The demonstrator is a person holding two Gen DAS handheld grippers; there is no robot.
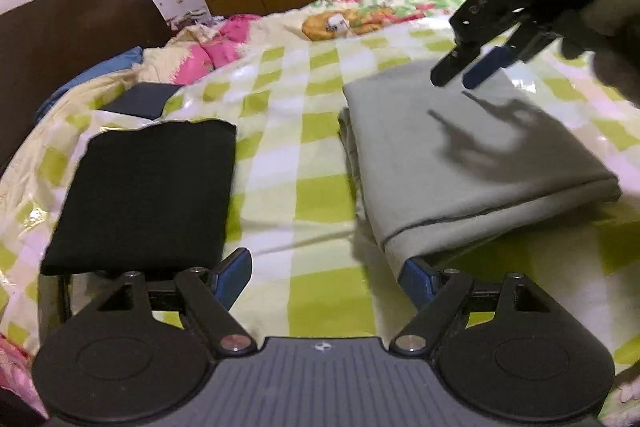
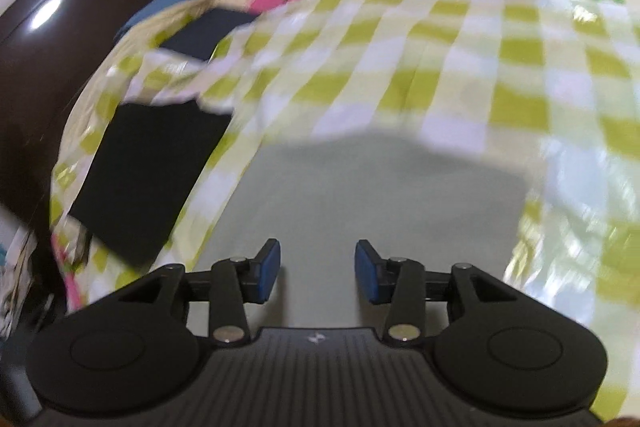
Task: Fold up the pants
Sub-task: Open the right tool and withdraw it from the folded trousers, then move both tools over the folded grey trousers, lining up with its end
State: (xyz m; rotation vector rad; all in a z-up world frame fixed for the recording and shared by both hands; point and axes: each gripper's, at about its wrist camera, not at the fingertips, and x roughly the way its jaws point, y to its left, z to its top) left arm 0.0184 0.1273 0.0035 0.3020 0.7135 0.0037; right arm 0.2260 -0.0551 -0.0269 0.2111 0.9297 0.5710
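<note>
Your grey folded pants (image 1: 472,163) lie on the checked bedspread (image 1: 296,131), right of a black folded garment (image 1: 148,191), long axis running away from you. Your left gripper (image 1: 326,277) gapes empty; your right gripper (image 2: 317,269) hovers above the pants, jaws apart.

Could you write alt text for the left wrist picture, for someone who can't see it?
A folded grey-green pair of pants lies on a green-and-white checked bedspread, with a folded black garment lying apart to its left. The left gripper is open and empty in the foreground; the right gripper hovers above the pants.
</note>
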